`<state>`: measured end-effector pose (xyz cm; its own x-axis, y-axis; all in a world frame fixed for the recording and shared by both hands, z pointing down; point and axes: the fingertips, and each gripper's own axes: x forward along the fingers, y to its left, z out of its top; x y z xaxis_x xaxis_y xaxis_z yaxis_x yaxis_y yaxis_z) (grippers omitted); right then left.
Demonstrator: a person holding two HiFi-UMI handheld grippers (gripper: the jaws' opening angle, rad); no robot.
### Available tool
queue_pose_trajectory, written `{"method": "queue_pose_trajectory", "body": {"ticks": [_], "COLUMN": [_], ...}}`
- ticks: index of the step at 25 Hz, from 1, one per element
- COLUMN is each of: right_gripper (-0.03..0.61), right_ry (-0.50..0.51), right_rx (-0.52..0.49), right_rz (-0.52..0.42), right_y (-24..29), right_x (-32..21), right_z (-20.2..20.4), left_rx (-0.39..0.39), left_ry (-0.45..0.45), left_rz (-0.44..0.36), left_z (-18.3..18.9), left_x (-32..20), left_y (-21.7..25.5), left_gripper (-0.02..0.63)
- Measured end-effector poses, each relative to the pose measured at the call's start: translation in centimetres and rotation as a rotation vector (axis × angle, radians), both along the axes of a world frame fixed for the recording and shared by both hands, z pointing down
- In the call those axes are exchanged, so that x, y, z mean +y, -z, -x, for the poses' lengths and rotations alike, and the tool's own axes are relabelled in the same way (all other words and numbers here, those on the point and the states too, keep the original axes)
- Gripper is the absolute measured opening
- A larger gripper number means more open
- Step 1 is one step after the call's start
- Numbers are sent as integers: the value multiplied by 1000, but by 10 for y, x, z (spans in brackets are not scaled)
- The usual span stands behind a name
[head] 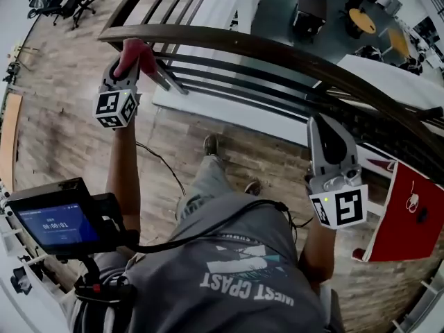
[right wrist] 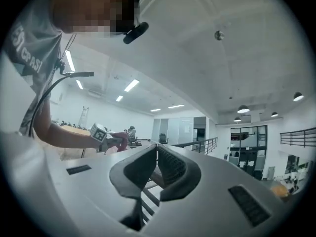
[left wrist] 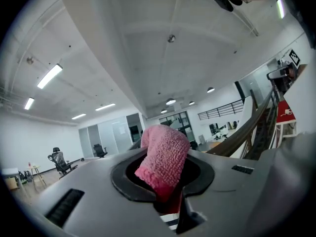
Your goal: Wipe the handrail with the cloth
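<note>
Left hand-held gripper [head: 137, 66] clamps a fluffy pink terry cloth [head: 134, 53], folded end protruding, raised to the dark curved wooden handrail [head: 277, 53], apparently for wiping. Right hand-held gripper [head: 320, 121] is closed, empty and idle near the rail.

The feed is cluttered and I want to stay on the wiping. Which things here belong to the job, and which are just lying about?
Job:
- pink cloth, clamped in the left hand-held gripper
- dark handrail
- right hand-held gripper, shut and empty

Lying about:
- red board
- office chairs
- mounted screen
- tables on the floor below
</note>
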<state>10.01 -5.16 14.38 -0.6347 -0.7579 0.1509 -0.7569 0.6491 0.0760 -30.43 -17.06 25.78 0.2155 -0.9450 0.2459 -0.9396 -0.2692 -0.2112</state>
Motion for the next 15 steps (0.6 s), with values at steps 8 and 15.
{"method": "queue_pose_trajectory", "body": {"ticks": [8,15], "right_gripper": [8,8], "right_ry": [12,76], "right_rx": [48,66], "right_rz": [-6,-3], "right_y": [-7,0], "right_x": [12,25], "right_z": [14,39], "left_rx": [-143,-337], "left_ry": [-18,-60], "left_rz": [-36,83], "left_z": [-6,-30], "left_x": [-11,36], "left_y": [18,-2], "left_gripper": [87,87]}}
